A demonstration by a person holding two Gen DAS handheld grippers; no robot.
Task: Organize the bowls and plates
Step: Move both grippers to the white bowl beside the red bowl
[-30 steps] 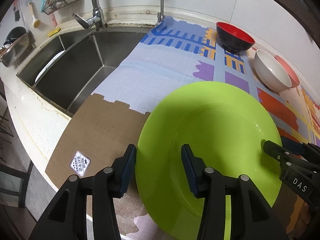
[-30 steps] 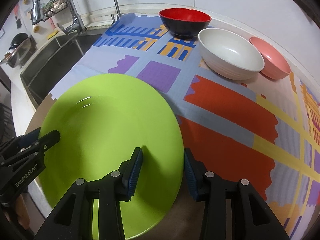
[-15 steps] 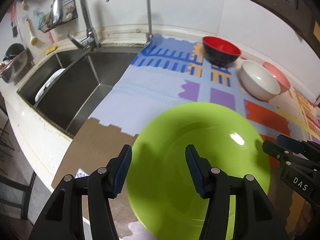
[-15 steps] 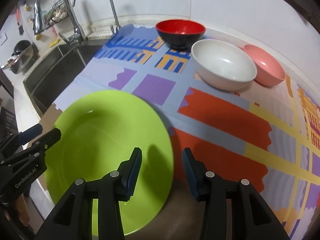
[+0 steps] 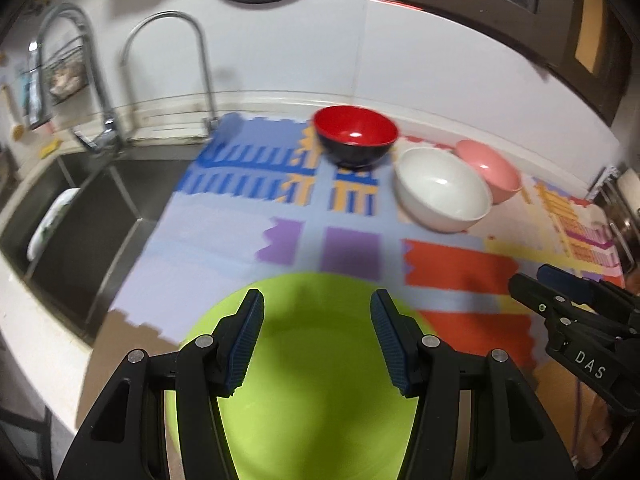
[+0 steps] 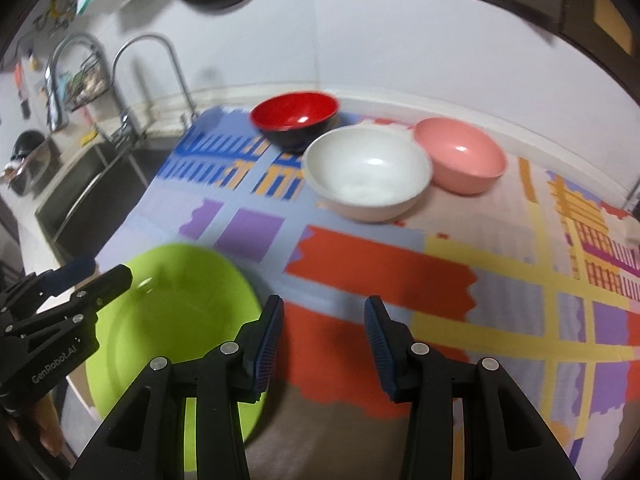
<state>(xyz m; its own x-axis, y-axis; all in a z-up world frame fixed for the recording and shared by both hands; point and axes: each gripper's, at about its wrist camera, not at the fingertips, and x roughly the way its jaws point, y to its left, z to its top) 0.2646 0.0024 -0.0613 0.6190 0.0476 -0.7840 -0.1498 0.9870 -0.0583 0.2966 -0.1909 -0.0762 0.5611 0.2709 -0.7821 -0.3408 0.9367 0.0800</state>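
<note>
Here the green plate [image 5: 312, 392] lies flat at the near edge of the counter, on the patterned mat [image 5: 240, 240], at about 6 o'clock in the left wrist view and 8 o'clock in the right wrist view. The left gripper [image 5: 316, 344] hangs above it with its jaws parted about halfway, blue ribbed pads well apart, and nothing is held between them; the plate's surface shows through the gap below. The right gripper [image 6: 324, 344] is likewise parted and empty, its left finger over the plate's right rim and the orange patch of mat showing between the pads.

Three bowls sit in a row at the back of the mat, toward 12 to 1 o'clock. The red bowl [image 6: 296, 120], black outside, is farthest left and nearest the wall. The white bowl [image 6: 368, 178] is just beside it to the right and nearer the camera, overlapping it in the right wrist view. The pink bowl [image 6: 460, 154] stands close against the white bowl's right side; whether they touch I cannot tell.

At 9 to 10 o'clock is the steel sink [image 5: 100, 216], with two curved taps [image 5: 168, 60] behind it and a white dish [image 5: 52, 220] leaning inside the left basin. The background is smeared with motion blur.
</note>
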